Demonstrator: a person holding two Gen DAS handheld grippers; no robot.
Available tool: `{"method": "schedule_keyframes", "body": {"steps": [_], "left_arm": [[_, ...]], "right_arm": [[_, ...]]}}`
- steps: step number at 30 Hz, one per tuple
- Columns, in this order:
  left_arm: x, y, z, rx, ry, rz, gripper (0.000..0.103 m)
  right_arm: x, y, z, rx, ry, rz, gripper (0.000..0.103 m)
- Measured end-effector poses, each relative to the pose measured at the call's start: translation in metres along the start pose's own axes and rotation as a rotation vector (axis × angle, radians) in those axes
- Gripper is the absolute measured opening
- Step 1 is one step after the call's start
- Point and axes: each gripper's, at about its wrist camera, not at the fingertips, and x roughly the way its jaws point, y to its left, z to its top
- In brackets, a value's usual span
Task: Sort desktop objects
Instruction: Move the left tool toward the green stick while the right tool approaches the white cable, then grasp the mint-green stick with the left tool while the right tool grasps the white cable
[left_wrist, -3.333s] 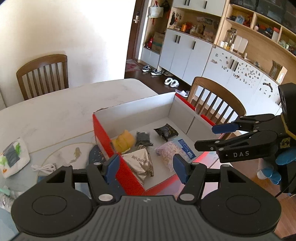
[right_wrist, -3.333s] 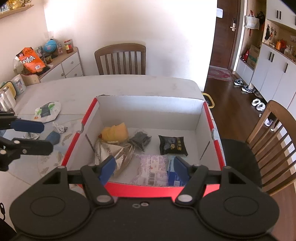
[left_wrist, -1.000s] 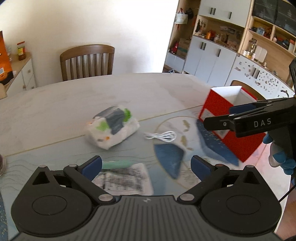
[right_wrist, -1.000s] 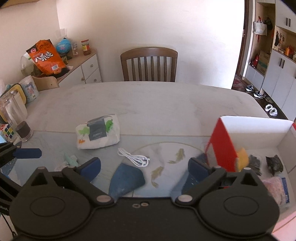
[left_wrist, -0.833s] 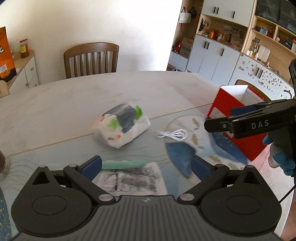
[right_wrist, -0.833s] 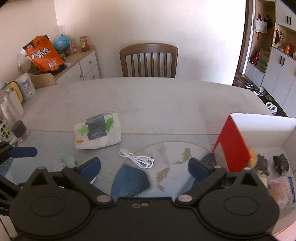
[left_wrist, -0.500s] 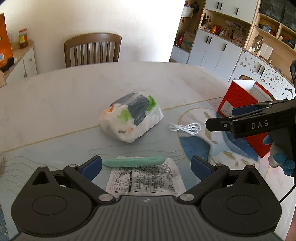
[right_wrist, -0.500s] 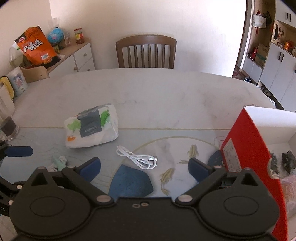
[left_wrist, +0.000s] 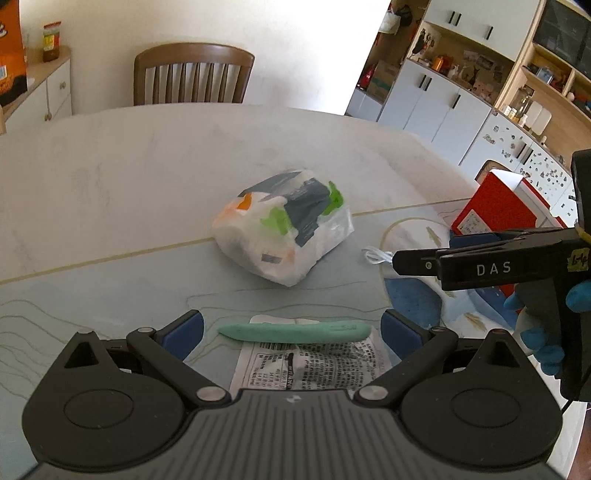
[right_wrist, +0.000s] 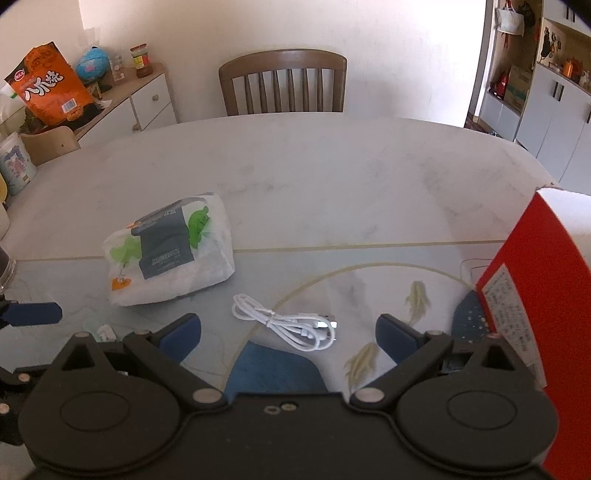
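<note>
My left gripper (left_wrist: 291, 330) hangs with fingers spread, the green stick (left_wrist: 293, 331) on its printed packet (left_wrist: 310, 363) between them. My right gripper (right_wrist: 288, 334) likewise gapes over the white cable (right_wrist: 286, 325). Beyond the cable lies the tissue pack (right_wrist: 168, 249); right of it, the red box (right_wrist: 532, 295) on the counter (right_wrist: 295, 166).

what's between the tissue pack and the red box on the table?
The coiled white USB cable lies between the tissue pack and the red box, apart from both, on the glass mat. Clearest in the right wrist view.
</note>
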Motion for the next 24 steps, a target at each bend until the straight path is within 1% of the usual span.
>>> {"method": "schedule_keyframes", "body": {"steps": [5, 11, 19, 24], "left_arm": [[0.007, 0.004, 0.001, -0.027, 0.011, -0.022, 0.103], [0.012, 0.008, -0.001, -0.053, 0.018, -0.026, 0.102], [0.015, 0.009, -0.001, -0.052, 0.000, -0.029, 0.102], [0.015, 0.009, -0.001, -0.052, -0.006, -0.025, 0.102]], "right_arm": [[0.008, 0.003, 0.000, 0.012, 0.010, 0.000, 0.102], [0.019, 0.003, 0.001, 0.035, 0.019, -0.019, 0.102], [0.030, 0.002, 0.001, 0.087, 0.035, -0.030, 0.102], [0.035, 0.001, 0.002, 0.142, 0.039, -0.039, 0.099]]}}
